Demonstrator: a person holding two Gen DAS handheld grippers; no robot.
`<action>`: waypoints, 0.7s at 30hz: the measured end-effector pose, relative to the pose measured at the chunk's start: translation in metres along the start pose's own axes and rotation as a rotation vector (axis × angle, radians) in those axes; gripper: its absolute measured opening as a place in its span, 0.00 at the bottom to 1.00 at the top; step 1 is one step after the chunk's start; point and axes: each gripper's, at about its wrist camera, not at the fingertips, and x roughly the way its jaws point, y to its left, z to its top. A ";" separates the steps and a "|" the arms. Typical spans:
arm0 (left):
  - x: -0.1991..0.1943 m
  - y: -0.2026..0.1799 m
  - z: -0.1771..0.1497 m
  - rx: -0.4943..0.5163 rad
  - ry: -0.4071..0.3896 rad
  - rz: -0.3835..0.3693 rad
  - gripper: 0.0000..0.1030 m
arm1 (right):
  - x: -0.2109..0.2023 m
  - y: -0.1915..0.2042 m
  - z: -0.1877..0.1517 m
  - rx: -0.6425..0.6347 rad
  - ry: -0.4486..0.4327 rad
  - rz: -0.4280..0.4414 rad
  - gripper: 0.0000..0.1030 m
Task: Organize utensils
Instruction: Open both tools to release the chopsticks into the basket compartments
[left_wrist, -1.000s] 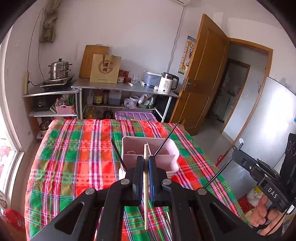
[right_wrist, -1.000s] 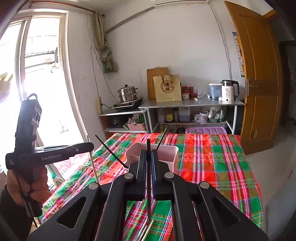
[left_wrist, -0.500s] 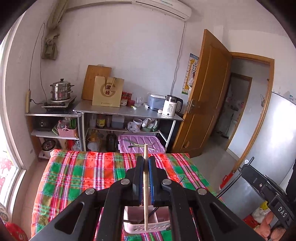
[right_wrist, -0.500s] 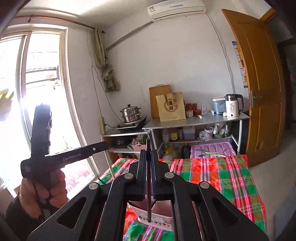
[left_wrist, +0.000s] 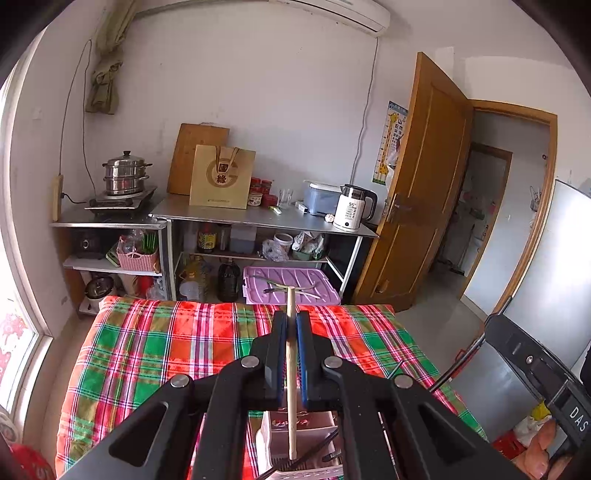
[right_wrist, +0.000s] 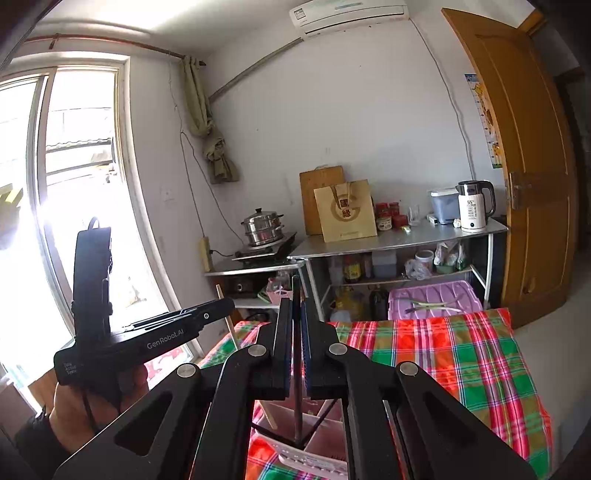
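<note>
My left gripper is shut on a pale wooden chopstick that stands upright, its lower tip inside the pink utensil holder on the plaid tablecloth. My right gripper is shut on a dark chopstick, also upright, its lower end over the same holder. Black chopsticks lean in the holder. The left gripper body shows at left in the right wrist view, with the wooden chopstick sticking up. The right gripper body shows at right in the left wrist view.
The plaid-covered table stretches ahead. Beyond it a purple lid carries a few utensils. A steel shelf holds a kettle, a paper bag and jars. A steamer pot stands left. An open wooden door is at right.
Both grippers have risen and tilted up with their chopsticks; the holder has dropped from mid-frame to the bottom of both views. The chopstick tips now hang into or over the holder.
</note>
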 end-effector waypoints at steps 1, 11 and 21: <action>0.003 0.001 -0.002 0.000 0.006 0.003 0.05 | 0.004 -0.001 -0.003 0.001 0.010 -0.002 0.04; 0.029 0.011 -0.027 -0.023 0.086 0.018 0.05 | 0.029 -0.014 -0.035 0.022 0.120 -0.019 0.04; 0.030 0.014 -0.041 -0.017 0.127 0.019 0.07 | 0.036 -0.021 -0.053 0.040 0.192 -0.025 0.05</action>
